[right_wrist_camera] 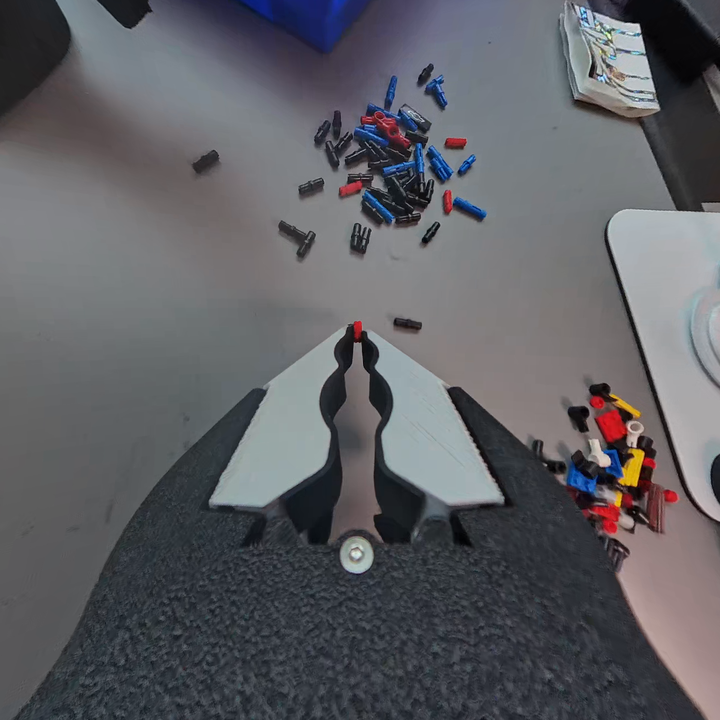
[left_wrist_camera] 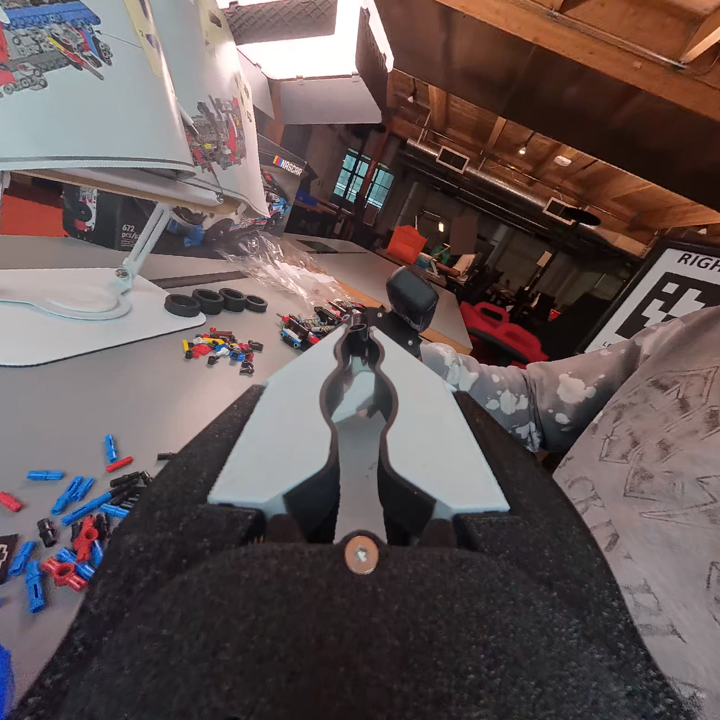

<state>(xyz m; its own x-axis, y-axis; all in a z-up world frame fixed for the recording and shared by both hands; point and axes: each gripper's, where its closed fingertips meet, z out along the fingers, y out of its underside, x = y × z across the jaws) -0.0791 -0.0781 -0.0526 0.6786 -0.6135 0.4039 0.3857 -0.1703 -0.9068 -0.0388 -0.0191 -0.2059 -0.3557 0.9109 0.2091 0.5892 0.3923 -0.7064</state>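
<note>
My left gripper (left_wrist_camera: 357, 334) is shut on a small black connector piece (left_wrist_camera: 358, 338) and holds it in the air above the grey table (left_wrist_camera: 136, 389). Beyond it lies a partly built toy car assembly (left_wrist_camera: 311, 325). My right gripper (right_wrist_camera: 357, 332) is shut on a small red pin (right_wrist_camera: 357, 330) and holds it just above the table (right_wrist_camera: 156, 311). A heap of black, blue and red pins (right_wrist_camera: 393, 167) lies ahead of it. A single black pin (right_wrist_camera: 407, 323) lies just right of the tips.
A white stand with an instruction booklet (left_wrist_camera: 117, 97) stands at the left, with several black tyres (left_wrist_camera: 216, 300) by its base (right_wrist_camera: 670, 311). Mixed small bricks (right_wrist_camera: 611, 459) lie at the right. Pins (left_wrist_camera: 78, 502) lie at lower left. A person's sleeve (left_wrist_camera: 545, 397) reaches in at the right. About 15 cm separates my left fingertips from my right.
</note>
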